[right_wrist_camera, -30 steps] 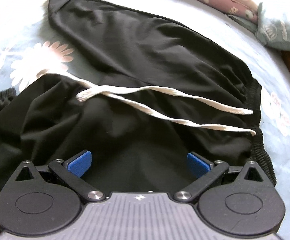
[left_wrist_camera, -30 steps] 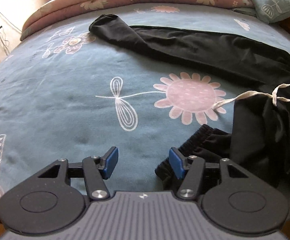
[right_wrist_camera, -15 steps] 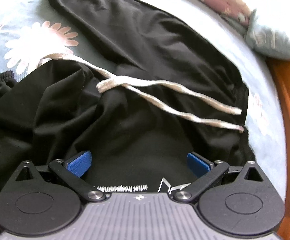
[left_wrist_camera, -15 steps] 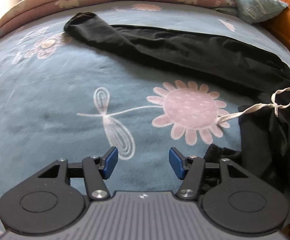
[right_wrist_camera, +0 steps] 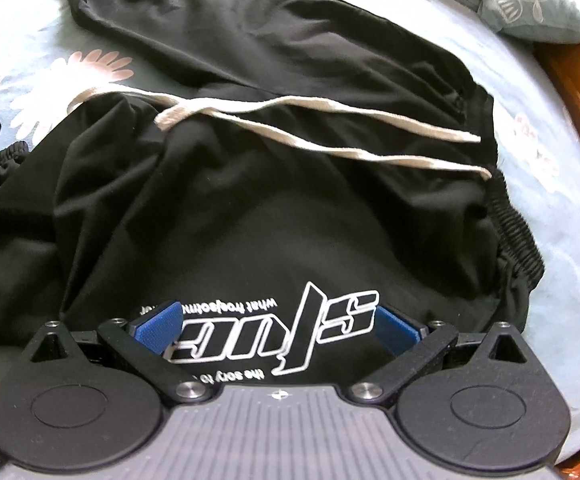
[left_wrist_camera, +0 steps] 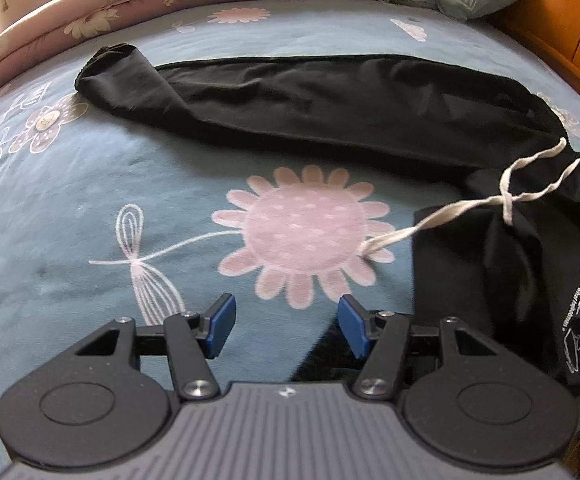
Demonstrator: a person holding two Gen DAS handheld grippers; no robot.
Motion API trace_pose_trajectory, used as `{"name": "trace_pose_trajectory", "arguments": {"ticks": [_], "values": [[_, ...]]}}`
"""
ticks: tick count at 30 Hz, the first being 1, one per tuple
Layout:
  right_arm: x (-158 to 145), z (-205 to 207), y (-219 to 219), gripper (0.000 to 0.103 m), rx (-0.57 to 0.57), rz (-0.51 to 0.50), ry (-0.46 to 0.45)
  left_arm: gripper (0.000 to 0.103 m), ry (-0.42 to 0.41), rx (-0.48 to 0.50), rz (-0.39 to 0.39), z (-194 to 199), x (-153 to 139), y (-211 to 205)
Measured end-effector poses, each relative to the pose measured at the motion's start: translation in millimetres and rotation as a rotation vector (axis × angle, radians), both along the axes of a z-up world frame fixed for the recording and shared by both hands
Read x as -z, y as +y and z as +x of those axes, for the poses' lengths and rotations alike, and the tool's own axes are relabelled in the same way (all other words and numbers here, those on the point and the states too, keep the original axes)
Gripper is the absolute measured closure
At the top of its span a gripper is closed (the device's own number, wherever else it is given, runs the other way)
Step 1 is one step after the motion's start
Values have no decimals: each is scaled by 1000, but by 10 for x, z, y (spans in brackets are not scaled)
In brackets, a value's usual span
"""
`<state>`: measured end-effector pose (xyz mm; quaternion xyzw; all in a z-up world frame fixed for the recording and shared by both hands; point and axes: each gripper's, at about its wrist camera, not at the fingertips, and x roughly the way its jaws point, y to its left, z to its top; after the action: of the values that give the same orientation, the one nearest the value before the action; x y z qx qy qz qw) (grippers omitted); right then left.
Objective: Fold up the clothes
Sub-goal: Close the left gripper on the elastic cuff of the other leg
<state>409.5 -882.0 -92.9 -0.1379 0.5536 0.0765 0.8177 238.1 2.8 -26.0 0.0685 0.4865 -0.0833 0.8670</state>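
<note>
- Both views have slid right along the bed (left_wrist_camera: pixel 89 208) over the last second: the pink flower print now sits dead ahead of the left tongs (left_wrist_camera: pixel 285 330), and the white logo (right_wrist_camera: pixel 290 328) on the trousers (right_wrist_camera: pixel 290 208) has come up between the fingers of the right tongs (right_wrist_camera: pixel 279 330).
- Left tongs hang about half open over bare bedspread, gripping nothing; a black elastic cuff (left_wrist_camera: pixel 326 356) lies just beside and partly under the right finger.
- Right tongs stand wide open above the bunched near leg, the blue pads clear of the cloth and holding nothing.
- Black trousers sprawl across the bed: one leg runs flat along the far side toward the left, the other is crumpled at near right, waistband to the right.
- White drawstring (right_wrist_camera: pixel 322 128) trails loose over the cloth, one end out on the flower print.
- Step in hand appears to be the reach-in before the first fold; the garment is not yet laid flat.
- Next move likely calls for each pair of tongs to drop and pinch an edge of the crumpled leg, cuff on the left, upper leg near the logo on the right, then draw it straight alongside the far leg.
</note>
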Motion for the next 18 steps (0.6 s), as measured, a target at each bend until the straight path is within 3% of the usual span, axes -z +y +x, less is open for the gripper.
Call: {"name": "trace_pose_trajectory", "arguments": {"ticks": [8, 18], "values": [[66, -126, -215, 0, -67, 89, 14, 45, 17, -26, 64, -102, -71, -276], [82, -176, -318, 0, -103, 180, -7, 45, 19, -47, 85, -166, -159, -374]]}}
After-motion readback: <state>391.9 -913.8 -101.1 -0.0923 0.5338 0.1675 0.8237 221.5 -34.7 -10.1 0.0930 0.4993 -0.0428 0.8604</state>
